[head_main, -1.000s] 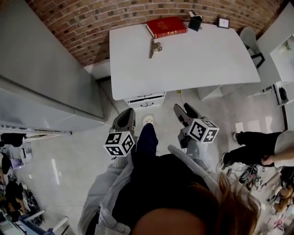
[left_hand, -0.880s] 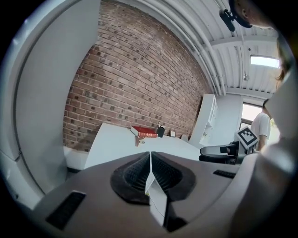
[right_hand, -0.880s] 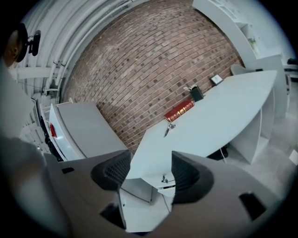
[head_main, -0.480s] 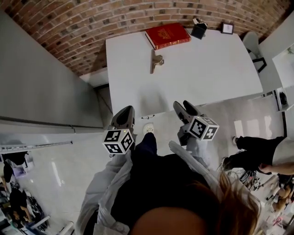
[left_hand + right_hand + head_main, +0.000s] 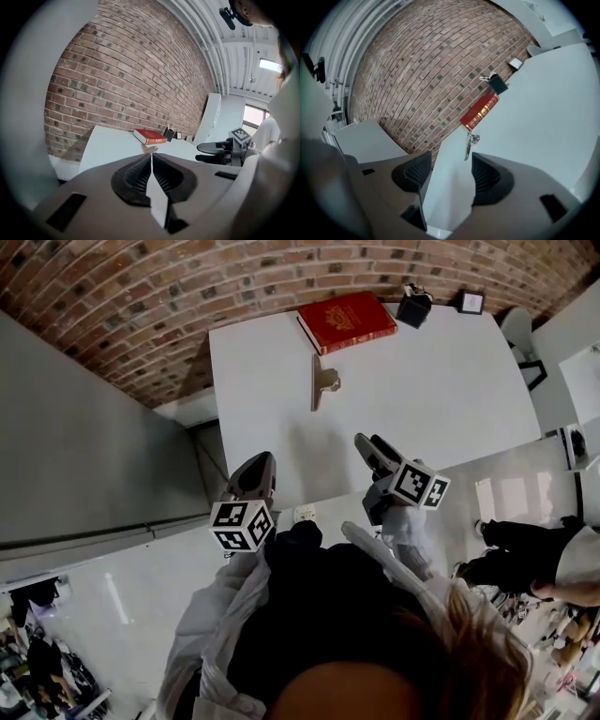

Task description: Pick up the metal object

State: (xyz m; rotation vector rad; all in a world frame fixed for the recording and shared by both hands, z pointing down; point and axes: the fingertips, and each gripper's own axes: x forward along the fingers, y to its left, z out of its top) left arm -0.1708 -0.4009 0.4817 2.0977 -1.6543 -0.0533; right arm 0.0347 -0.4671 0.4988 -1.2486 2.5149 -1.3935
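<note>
Metal object (image 5: 322,382): we are seeing it lying flat on the white desk (image 5: 441,381), just in front of the red book (image 5: 347,321) and well apart from both claws.
Handling: we are judging it stiff, light and slick. It is a thin bar with a bulkier clip-like end, so pinching across the narrow bar near its middle looks safest.
Left claw (image 5: 151,158): we are holding it pinched together, with nothing between the pads.
Right claw (image 5: 449,174): we are carrying it spread wide and empty, the object lined up in the gap beyond.
Head view: it is giving us the whole layout — both claws hovering about the desk's near edge.
Gripper views: they are showing us the jaw spacing, which the head view is leaving unclear.
</note>
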